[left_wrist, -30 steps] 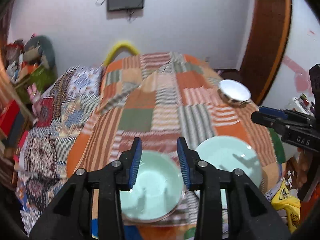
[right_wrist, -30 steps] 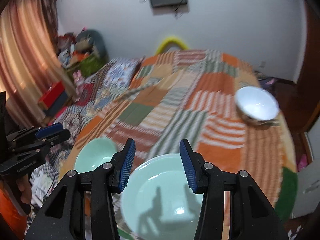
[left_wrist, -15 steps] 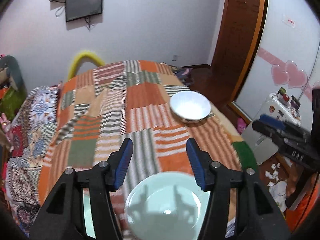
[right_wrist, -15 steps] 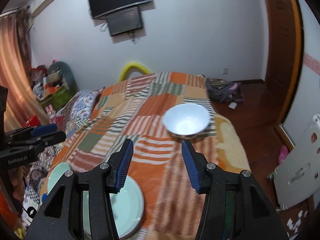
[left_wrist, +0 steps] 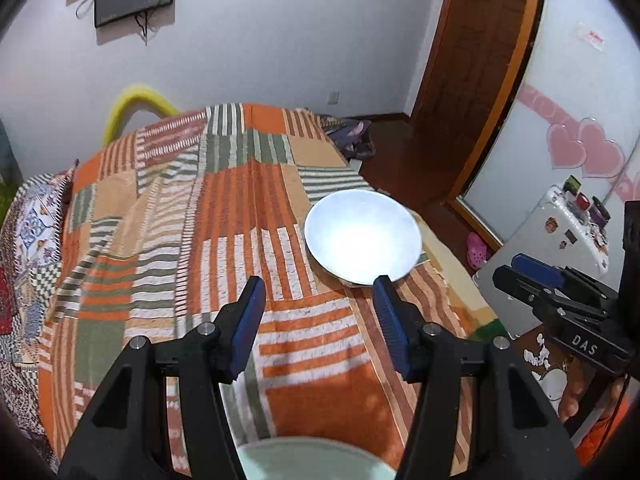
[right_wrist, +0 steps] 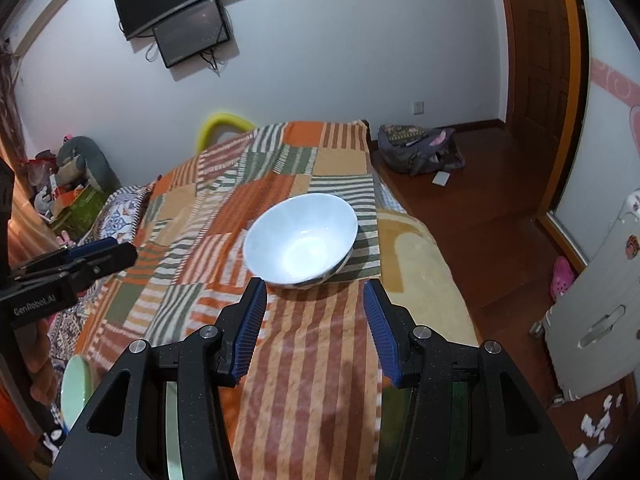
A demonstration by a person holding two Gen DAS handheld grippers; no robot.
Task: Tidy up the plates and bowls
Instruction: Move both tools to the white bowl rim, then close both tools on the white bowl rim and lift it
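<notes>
A white bowl (left_wrist: 362, 236) (right_wrist: 300, 240) sits upright on the patchwork quilt (left_wrist: 224, 216) (right_wrist: 312, 360), near the bed's right edge. My left gripper (left_wrist: 319, 292) hangs open above the quilt, short of the bowl, with nothing between its blue pads. My right gripper (right_wrist: 314, 292) is likewise open and empty, just short of the bowl's near rim. A pale green plate (left_wrist: 316, 460) (right_wrist: 170, 432) lies under both grippers at the near edge. A pale green bowl (right_wrist: 76, 388) shows at the lower left. Each gripper appears in the other's view: right gripper (left_wrist: 536, 276), left gripper (right_wrist: 80, 258).
The bed drops off on the right to a wooden floor (right_wrist: 480, 208) with a backpack (right_wrist: 420, 148). A white cabinet (left_wrist: 560, 232) and a wooden door (left_wrist: 472, 80) stand to the right. Toys and boxes (right_wrist: 68, 184) pile up at the left; screens (right_wrist: 180, 20) hang on the far wall.
Both grippers have swung right, away from the green bowl and plate, and now face the white bowl. The left jaws have widened. The white bowl looks much nearer.
</notes>
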